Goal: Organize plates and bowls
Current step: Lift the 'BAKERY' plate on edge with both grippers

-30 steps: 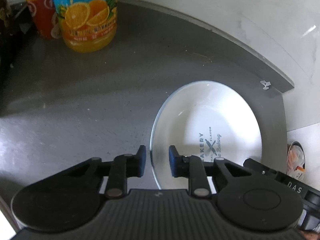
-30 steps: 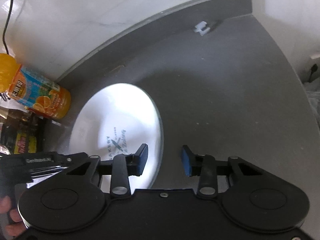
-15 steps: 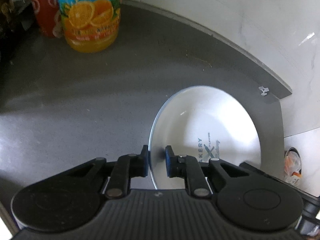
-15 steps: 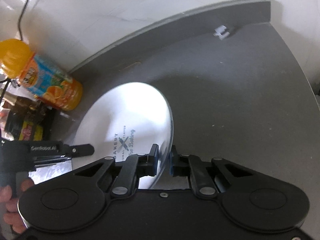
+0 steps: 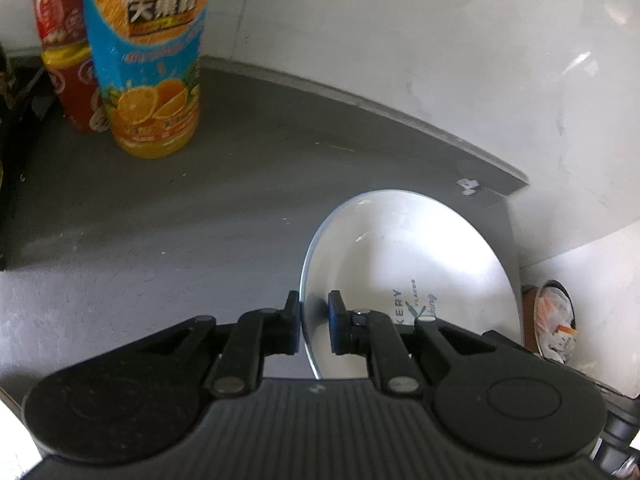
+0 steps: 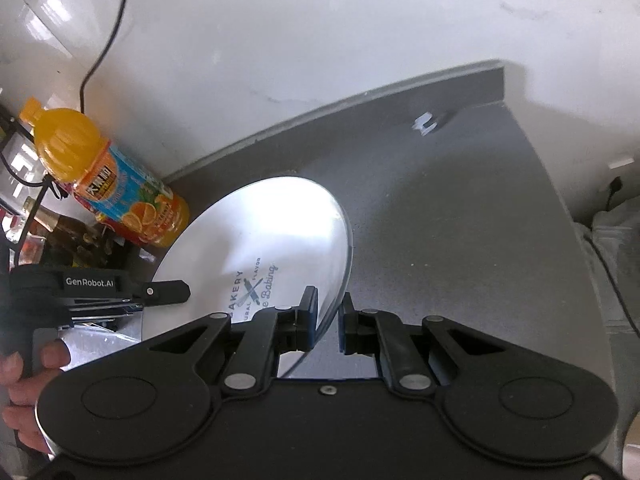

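Plate (image 5: 404,256) carried by both grippers: left gripper (image 5: 314,326) has its jaws clamped on the rim at nine o'clock, right gripper (image 6: 326,322) on the rim at three o'clock. It looks lifted off the grey desk (image 5: 160,216). Next it needs level, matched carrying to its stack.

A home kitchen counter.
A dark grey countertop (image 5: 168,216) with a raised back edge meets a white marble-look wall (image 6: 320,36); an orange juice bottle (image 5: 146,60) and a red drink bottle (image 5: 68,48) stand at the back, a white "Bakery" plate (image 6: 260,236) is there, and a black cable (image 6: 106,28) hangs down the wall.
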